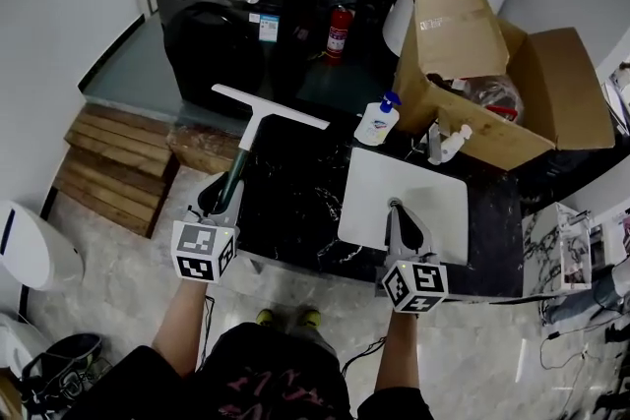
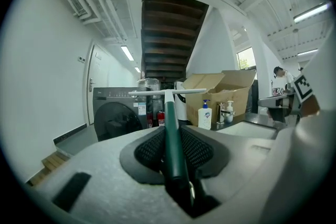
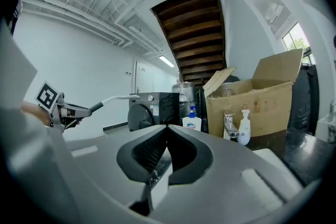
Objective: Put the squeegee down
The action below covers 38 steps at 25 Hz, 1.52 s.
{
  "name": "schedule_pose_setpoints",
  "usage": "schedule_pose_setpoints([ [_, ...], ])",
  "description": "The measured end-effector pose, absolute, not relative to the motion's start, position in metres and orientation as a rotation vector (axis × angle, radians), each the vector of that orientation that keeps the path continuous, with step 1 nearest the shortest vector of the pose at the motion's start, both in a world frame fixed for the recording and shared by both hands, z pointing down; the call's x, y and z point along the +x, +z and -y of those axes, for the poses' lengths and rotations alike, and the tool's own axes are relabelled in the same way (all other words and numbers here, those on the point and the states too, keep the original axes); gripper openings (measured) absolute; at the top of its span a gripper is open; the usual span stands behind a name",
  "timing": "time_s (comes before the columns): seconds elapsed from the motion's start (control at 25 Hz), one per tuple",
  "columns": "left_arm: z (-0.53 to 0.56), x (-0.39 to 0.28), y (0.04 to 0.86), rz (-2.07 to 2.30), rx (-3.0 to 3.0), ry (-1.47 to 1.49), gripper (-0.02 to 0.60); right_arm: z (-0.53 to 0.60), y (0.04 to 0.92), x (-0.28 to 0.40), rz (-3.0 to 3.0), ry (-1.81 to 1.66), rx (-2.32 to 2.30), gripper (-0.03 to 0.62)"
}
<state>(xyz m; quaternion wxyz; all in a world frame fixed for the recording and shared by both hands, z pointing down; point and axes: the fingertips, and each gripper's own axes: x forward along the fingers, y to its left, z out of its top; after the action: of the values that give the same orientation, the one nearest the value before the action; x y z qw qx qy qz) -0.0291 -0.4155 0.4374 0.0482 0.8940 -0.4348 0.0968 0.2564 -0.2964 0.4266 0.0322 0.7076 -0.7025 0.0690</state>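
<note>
Squeegee (image 1: 252,135) is clamped by its green handle in the left gripper (image 1: 226,192) jaws. Its white blade is held to the far side, above the left part of the dark worktop (image 1: 295,211), not yet resting. Right gripper (image 1: 396,211) jaws are pressed together on nothing, over the white sink (image 1: 448,197). The blade is best lowered flat onto bare worktop left of the sink, clear of the soap bottle (image 1: 377,120), before the jaws are released.

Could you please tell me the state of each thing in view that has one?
squeegee: held by its handle in the air, not yet put down.
left hand-held gripper: shut on the squeegee.
right hand-held gripper: shut, empty.
cardboard box: open, flaps up.
washing machine: door closed.
soap bottle: upright.
</note>
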Motion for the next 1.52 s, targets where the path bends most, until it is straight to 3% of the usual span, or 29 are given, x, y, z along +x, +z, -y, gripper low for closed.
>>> schedule_pose_setpoints([
  [0.84, 0.449, 0.027, 0.454, 1.411, 2.615, 0.411, 0.1, 0.362, 0.454, 0.288, 2.33, 0.317, 1.995, 0.011],
  [1.52, 0.435, 0.045, 0.536, 1.307, 2.474, 0.643, 0.1, 0.36, 0.503, 0.296, 2.322, 0.458, 1.918, 0.011],
])
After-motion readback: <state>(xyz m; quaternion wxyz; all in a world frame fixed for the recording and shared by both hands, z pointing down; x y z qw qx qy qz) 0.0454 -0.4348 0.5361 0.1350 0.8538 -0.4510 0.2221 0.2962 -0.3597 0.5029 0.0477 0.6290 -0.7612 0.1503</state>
